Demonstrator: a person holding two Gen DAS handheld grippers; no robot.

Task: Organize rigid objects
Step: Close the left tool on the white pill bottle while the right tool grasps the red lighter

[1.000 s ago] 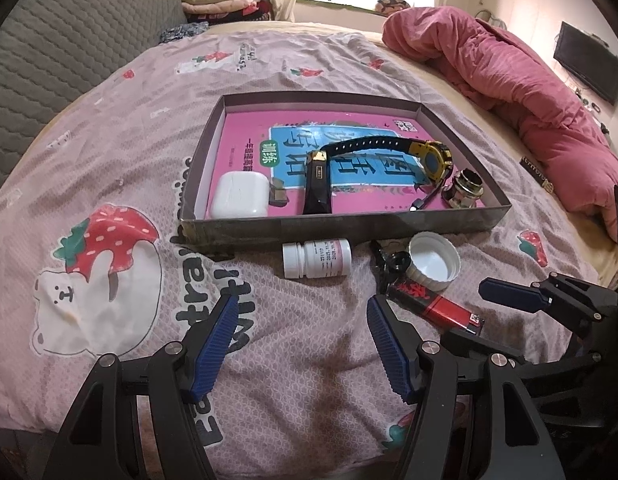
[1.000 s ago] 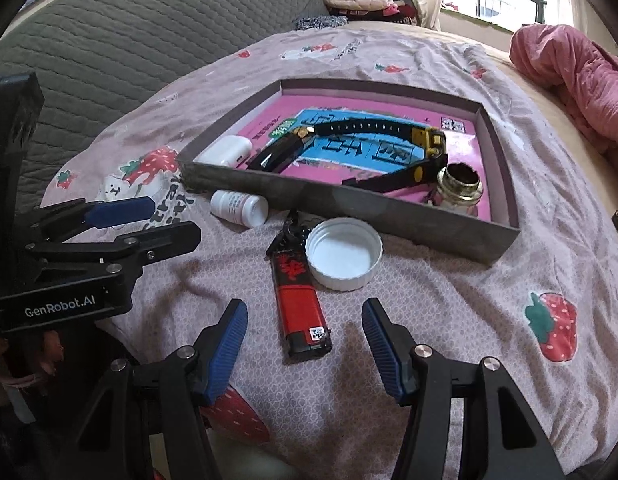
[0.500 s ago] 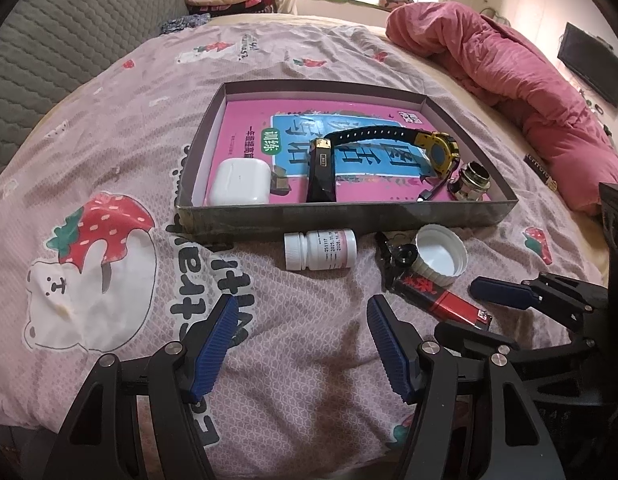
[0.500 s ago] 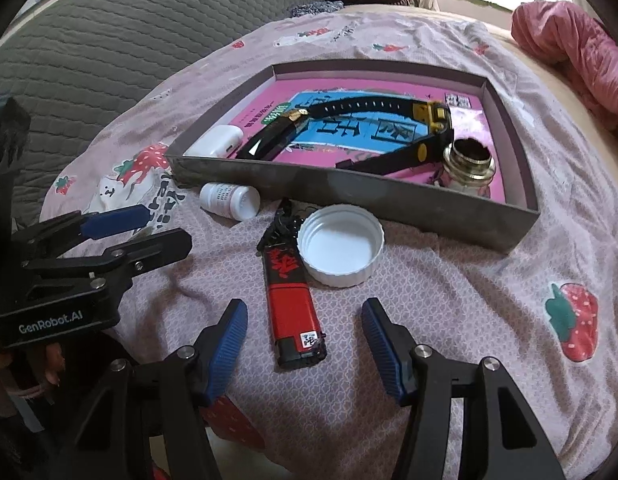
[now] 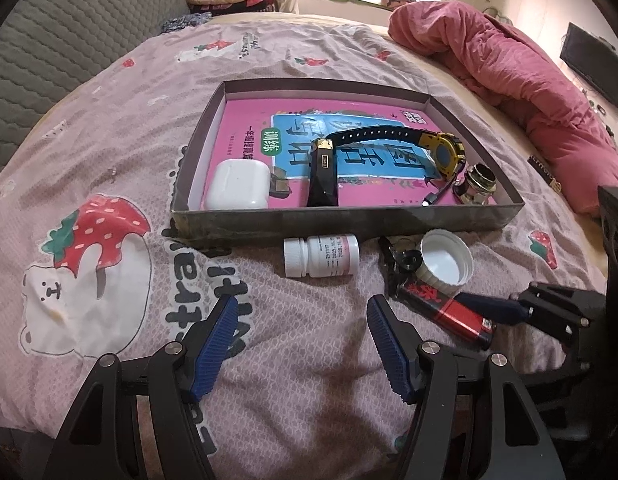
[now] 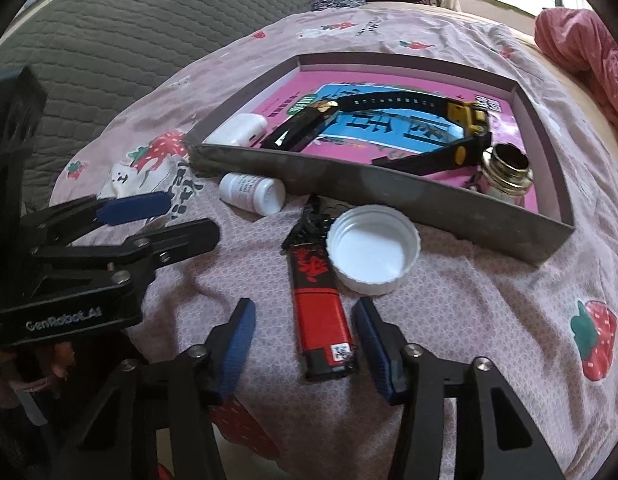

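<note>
A red and black lighter (image 6: 321, 320) lies on the bedsheet between the jaws of my right gripper (image 6: 303, 304). The jaws are closing; the right pad is almost at the lighter and a gap remains on the left. A white bottle cap (image 6: 373, 250) sits just beyond it, open side up, next to a black clip (image 6: 309, 220). A white pill bottle (image 5: 321, 256) lies on its side in front of the grey tray (image 5: 349, 220). My left gripper (image 5: 301, 308) hangs open over bare sheet, short of the bottle.
The tray holds a pink book, a white earbud case (image 5: 237, 184), a black stick-shaped item (image 5: 323, 176), a black and yellow watch (image 5: 445, 152) and a metal fitting (image 5: 479, 180). A pink duvet (image 5: 509, 60) is heaped at the right; a grey headboard (image 5: 69, 32) stands left.
The right gripper's jaws have narrowed around the red lighter and it has edged closer to it. The left gripper has stayed open and barely shifted.
</note>
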